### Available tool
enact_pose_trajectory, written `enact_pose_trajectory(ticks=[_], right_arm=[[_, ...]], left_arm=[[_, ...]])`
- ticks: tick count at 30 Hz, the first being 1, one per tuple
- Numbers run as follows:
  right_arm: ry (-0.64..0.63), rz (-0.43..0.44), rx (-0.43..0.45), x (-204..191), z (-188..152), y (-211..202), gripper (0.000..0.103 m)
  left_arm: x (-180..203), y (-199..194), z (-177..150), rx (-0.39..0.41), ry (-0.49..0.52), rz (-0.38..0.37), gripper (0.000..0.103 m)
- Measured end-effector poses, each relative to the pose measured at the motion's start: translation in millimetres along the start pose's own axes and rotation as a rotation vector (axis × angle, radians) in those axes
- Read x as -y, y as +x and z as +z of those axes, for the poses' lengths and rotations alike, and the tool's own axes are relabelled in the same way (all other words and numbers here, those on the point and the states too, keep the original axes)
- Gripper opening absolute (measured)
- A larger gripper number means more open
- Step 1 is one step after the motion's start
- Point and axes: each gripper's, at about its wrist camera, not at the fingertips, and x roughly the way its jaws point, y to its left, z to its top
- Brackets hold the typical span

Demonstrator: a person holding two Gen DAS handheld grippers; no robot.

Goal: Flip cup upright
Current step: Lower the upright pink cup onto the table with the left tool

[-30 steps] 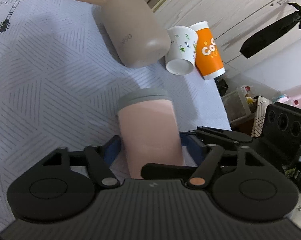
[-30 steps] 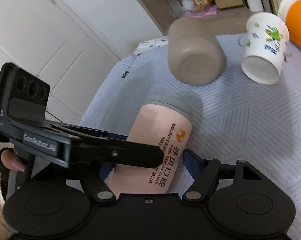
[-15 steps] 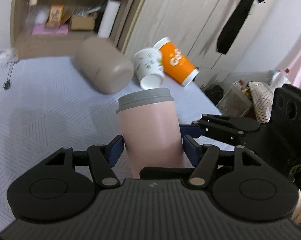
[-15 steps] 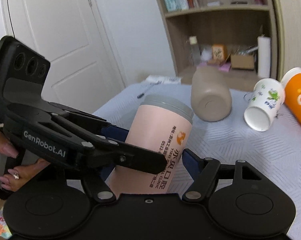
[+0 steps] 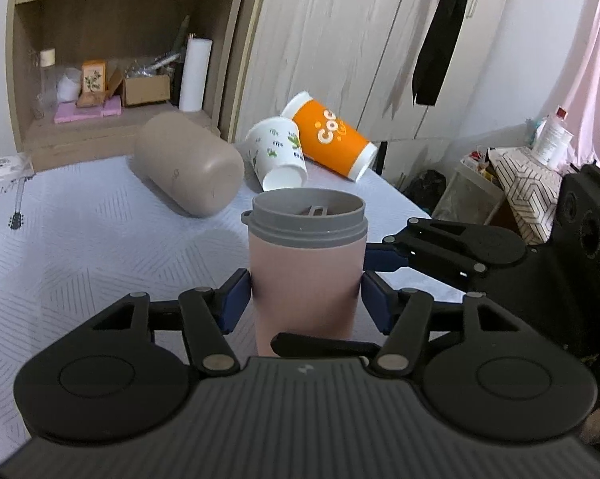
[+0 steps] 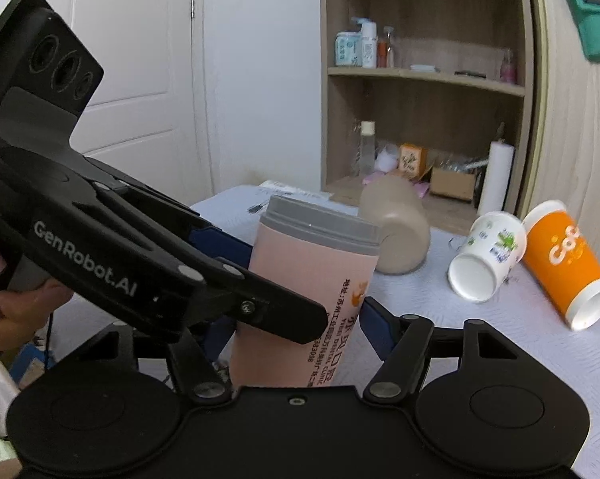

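Note:
A pink cup with a grey lid (image 5: 306,271) stands nearly upright between the blue pads of my left gripper (image 5: 306,295), which is shut on its body. In the right wrist view the same cup (image 6: 312,279) sits between the pads of my right gripper (image 6: 300,327), also shut on it. The left gripper's body crosses in front of the cup there. The cup's base is hidden behind the grippers, so I cannot tell if it rests on the table (image 5: 80,247).
A beige cup (image 5: 188,163), a white printed paper cup (image 5: 278,155) and an orange paper cup (image 5: 332,137) lie on their sides at the table's far end. A wooden shelf (image 5: 112,60) stands behind. The table's right edge drops to cluttered bins (image 5: 479,183).
Both grippers have tilted the pink cup from leaning to nearly upright; the views swung up from the tabletop toward the shelf and wardrobe.

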Motion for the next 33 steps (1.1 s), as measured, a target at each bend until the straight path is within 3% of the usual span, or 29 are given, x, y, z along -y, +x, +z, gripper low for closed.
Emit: enact_pose_trajectory(ticks=[5,12,33], right_arm=[[-0.113,-0.079,0.046,-9.5,2.2,6.2,0.071],[-0.107,-0.127,0.095,-2.0,11.8,21.5,0.068],[0.011,-0.061,0.090,21.3,6.4,39.4,0.068]], left_arm=[[1.2,0.5,3.6,0.038,0.030,0.026,0.060],[-1.0,6.1,10.9,0.081,0.036,0.051,0.060],[-9.8,21.8,10.4,0.107,0.013,0.069,0.061]])
